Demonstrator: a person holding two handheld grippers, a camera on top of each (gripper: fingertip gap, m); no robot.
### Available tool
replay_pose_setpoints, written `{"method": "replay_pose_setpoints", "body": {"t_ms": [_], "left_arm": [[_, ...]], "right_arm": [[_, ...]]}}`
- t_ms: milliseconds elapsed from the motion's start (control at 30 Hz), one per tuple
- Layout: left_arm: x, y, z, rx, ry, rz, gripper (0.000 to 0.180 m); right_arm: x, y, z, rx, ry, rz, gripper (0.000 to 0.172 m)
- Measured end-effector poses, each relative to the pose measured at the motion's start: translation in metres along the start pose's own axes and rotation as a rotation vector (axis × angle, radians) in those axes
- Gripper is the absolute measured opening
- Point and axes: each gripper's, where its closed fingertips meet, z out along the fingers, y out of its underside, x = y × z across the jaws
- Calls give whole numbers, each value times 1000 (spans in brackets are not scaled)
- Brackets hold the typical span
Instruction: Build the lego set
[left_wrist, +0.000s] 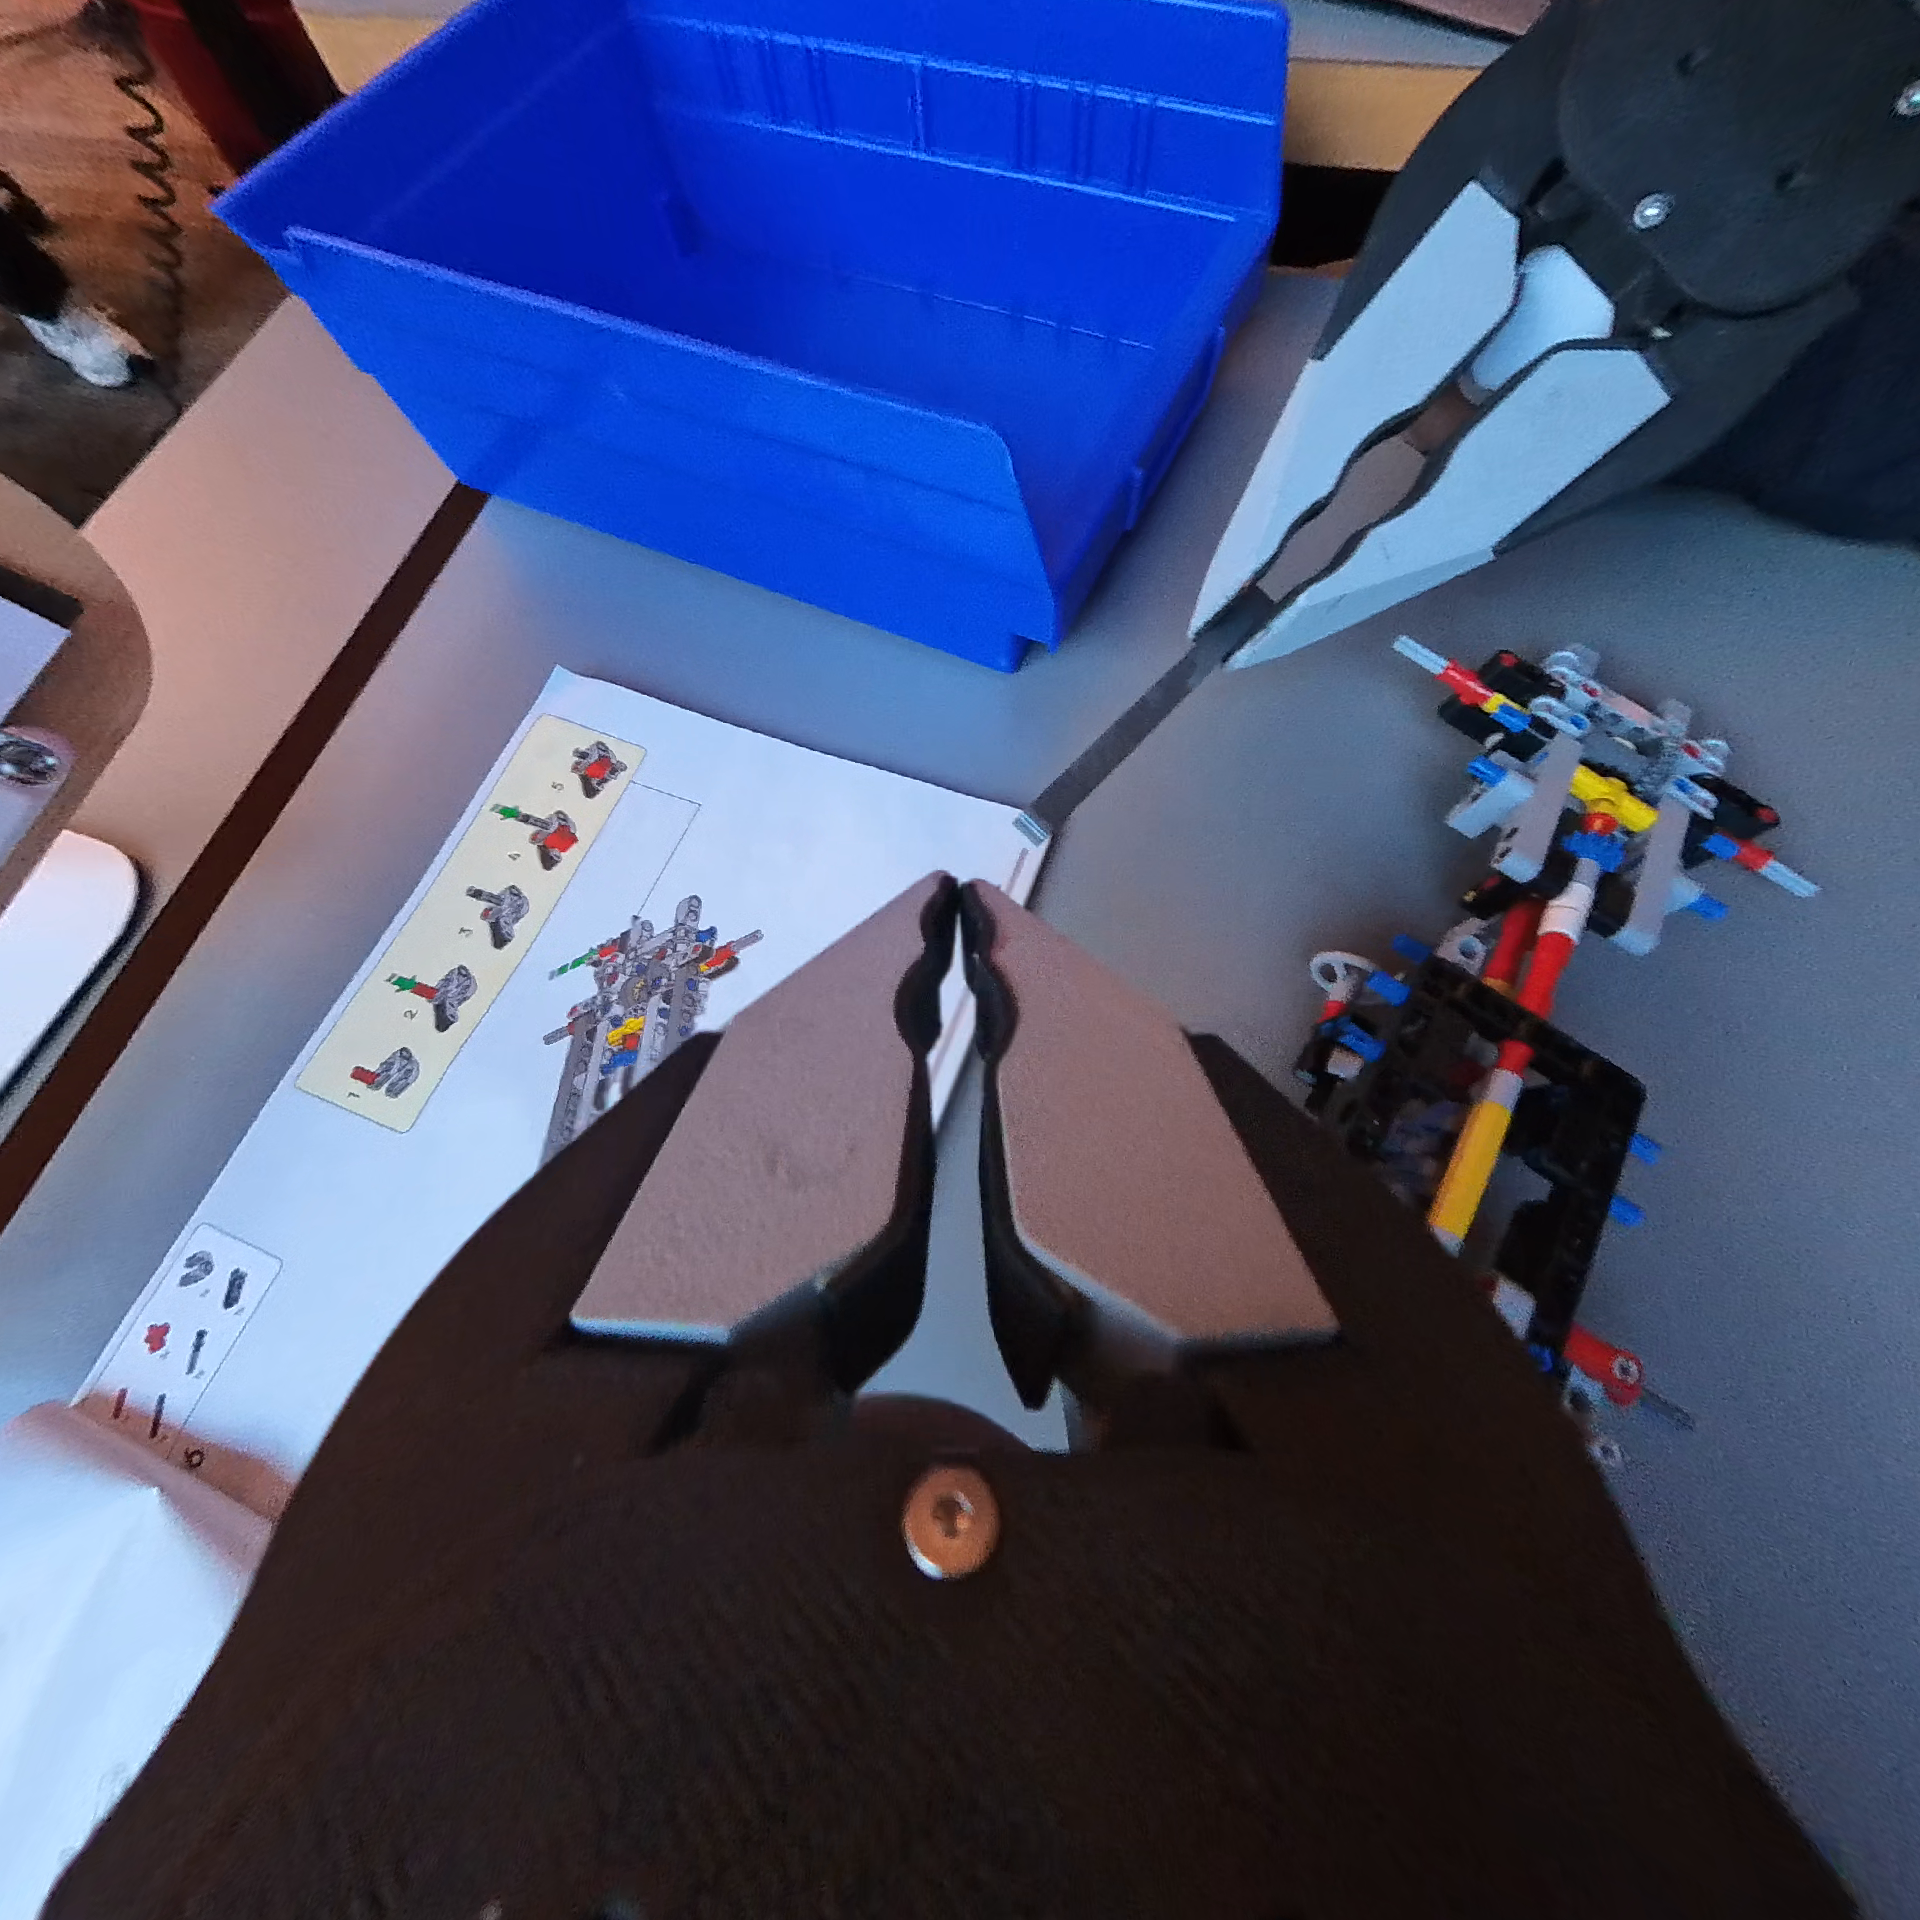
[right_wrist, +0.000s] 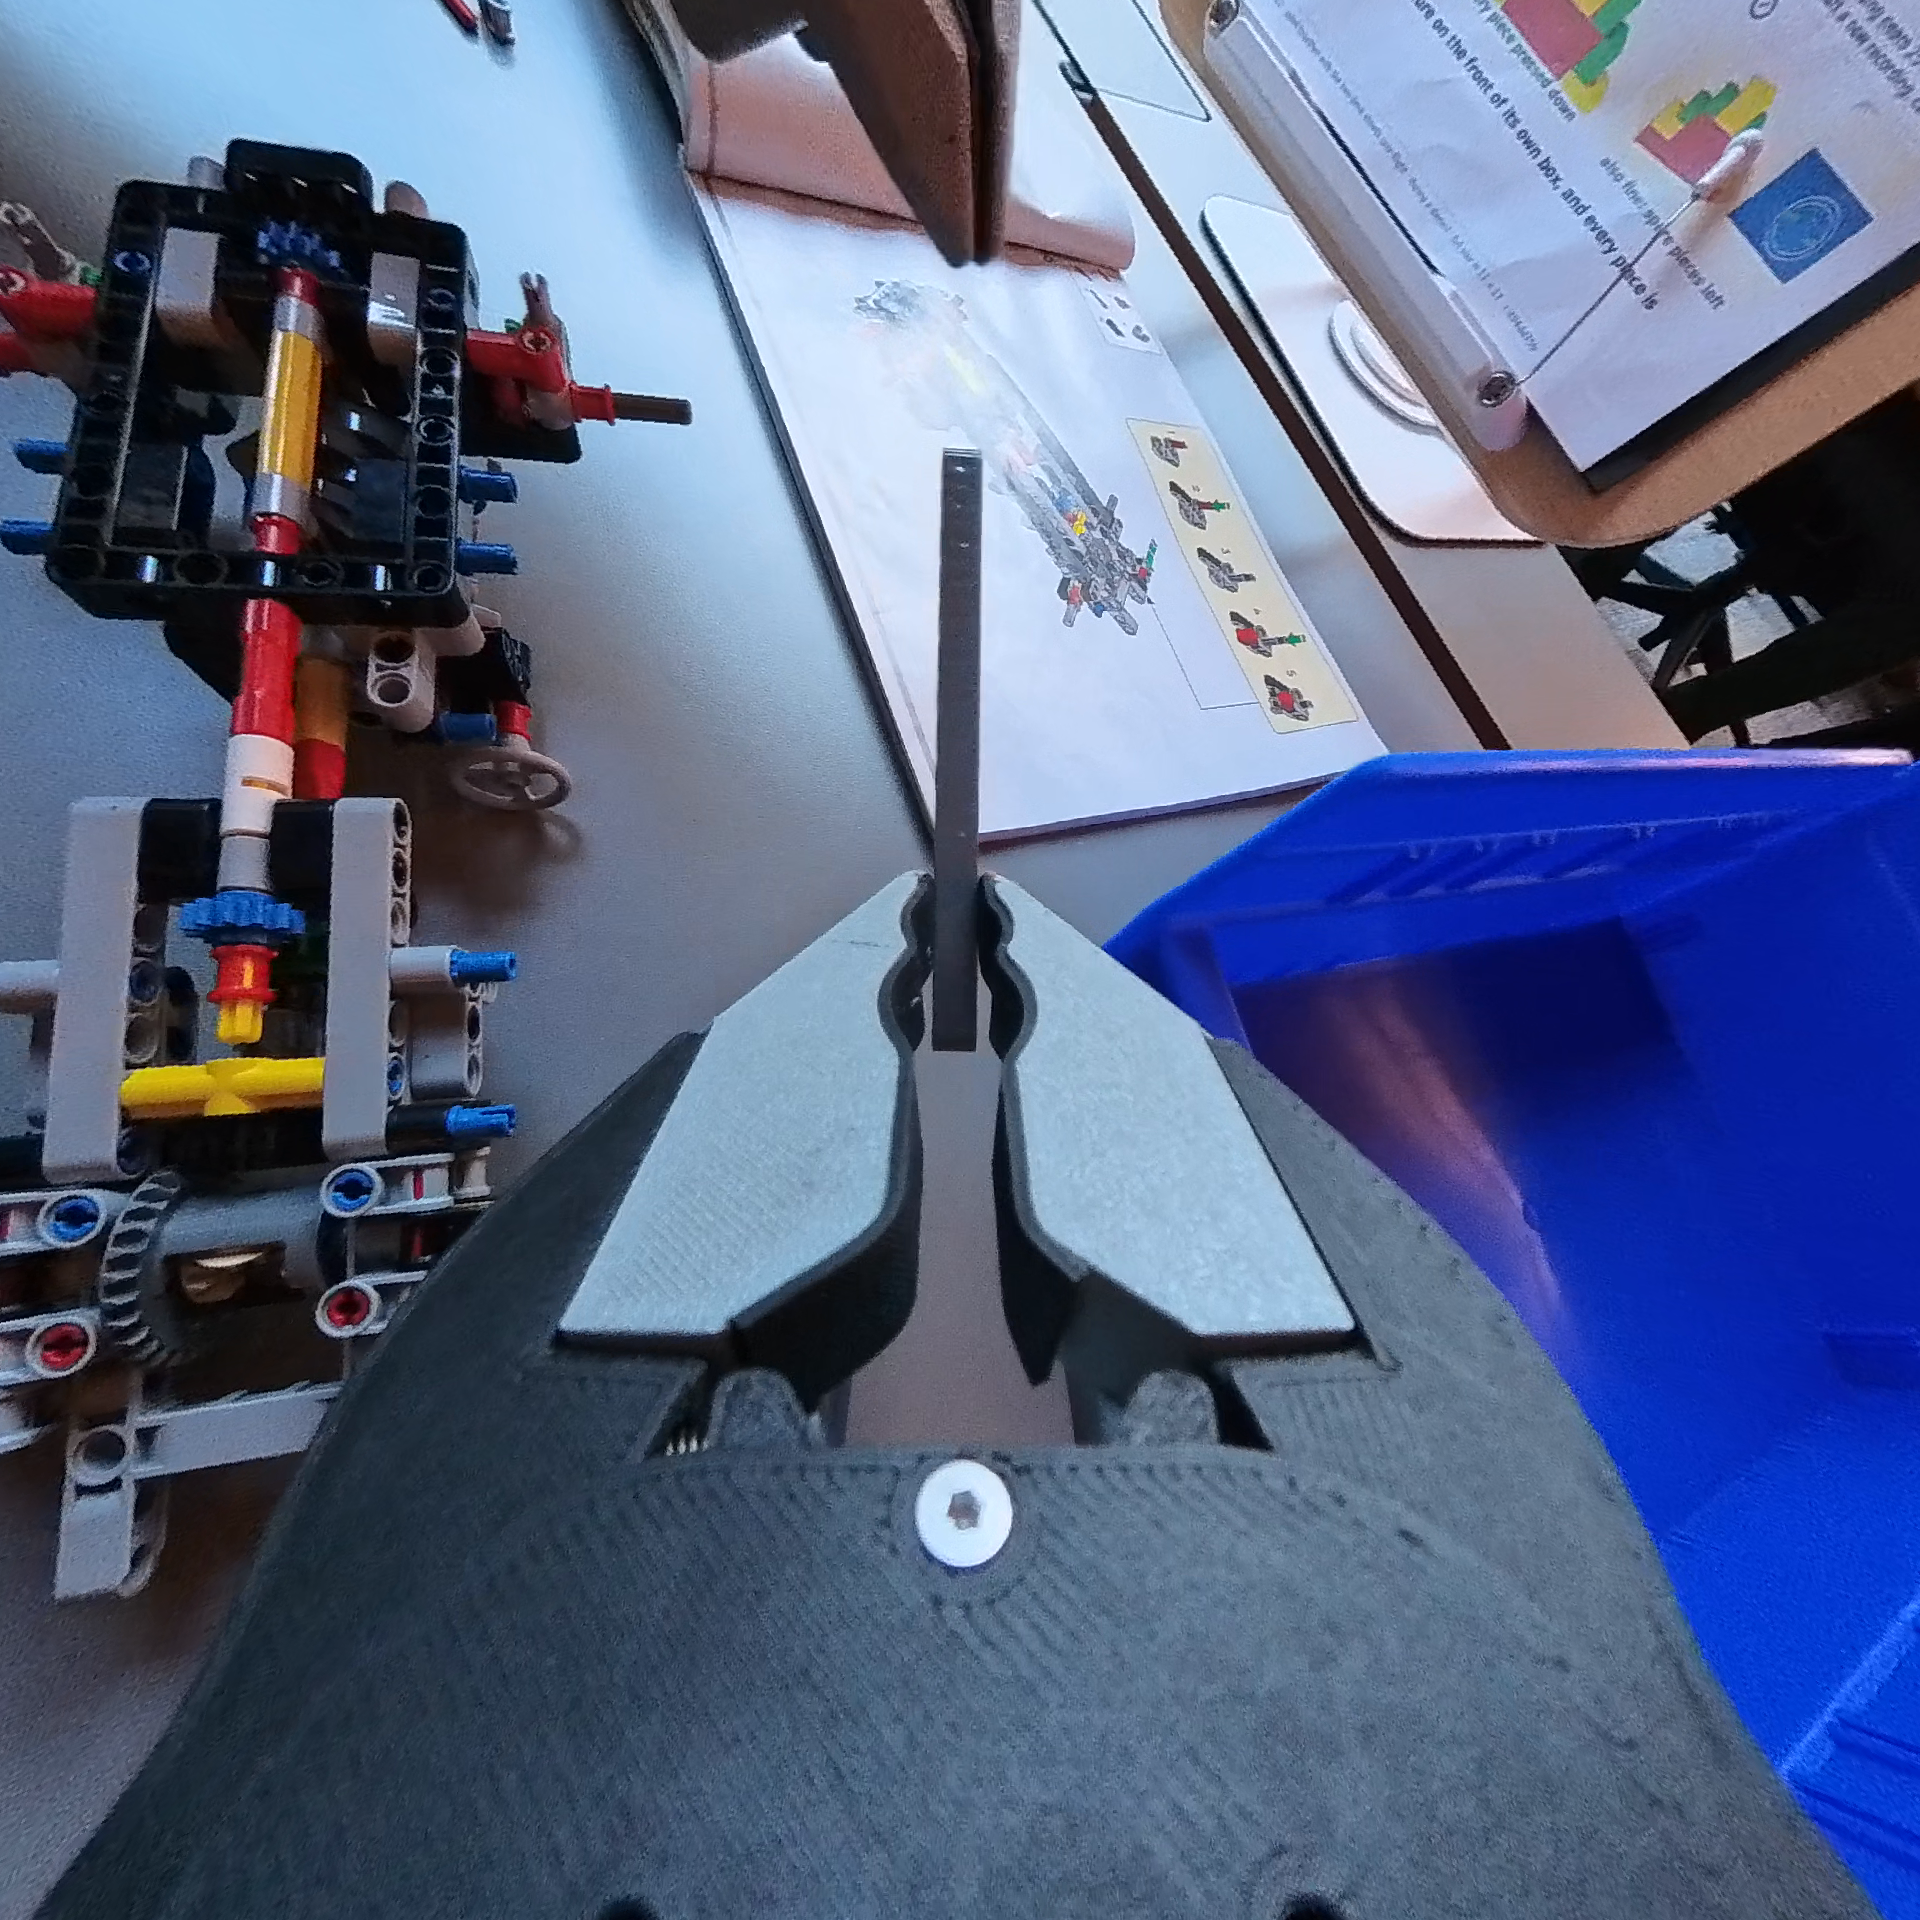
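My left gripper (left_wrist: 956, 894) is shut, its pads meet with nothing showing between them, and it hangs over the right edge of the open instruction booklet (left_wrist: 790, 821). My right gripper (right_wrist: 954, 894) is shut on a long dark grey axle (right_wrist: 961, 644) that sticks straight out past its tips toward the booklet (right_wrist: 1039, 520). In the left wrist view the right gripper (left_wrist: 1231, 634) and its axle (left_wrist: 1122, 727) come in from the upper right. The partly built lego model (left_wrist: 1538, 935), black frame with red, yellow and grey parts, lies on the table right of the booklet. It also shows in the right wrist view (right_wrist: 270, 623).
A blue plastic bin (left_wrist: 790, 312) stands beyond the booklet; it is close at the right of my right gripper (right_wrist: 1558, 1039). A stand with a printed sheet (right_wrist: 1662, 156) is past the booklet. The table's edge and floor lie at the far left (left_wrist: 104, 312). My right fingertips sit around 12 cm from my left ones.
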Motion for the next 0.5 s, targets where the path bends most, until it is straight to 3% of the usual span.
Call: {"method": "replay_pose_setpoints", "body": {"t_ms": [100,300,367,500], "left_arm": [[12,3,-2,-23,92,-15,0],[9,12,-4,-98,43,49,0],[5,15,-6,-134,7,85,12],[6,15,-11,-150,-1,132,8]], "right_arm": [[0,0,0,-3,8,-15,5],[-3,2,-4,-21,-12,-39,5],[-10,1,-8,-20,-54,-44,5],[-21,-3,-18,-27,-107,-74,5]]}}
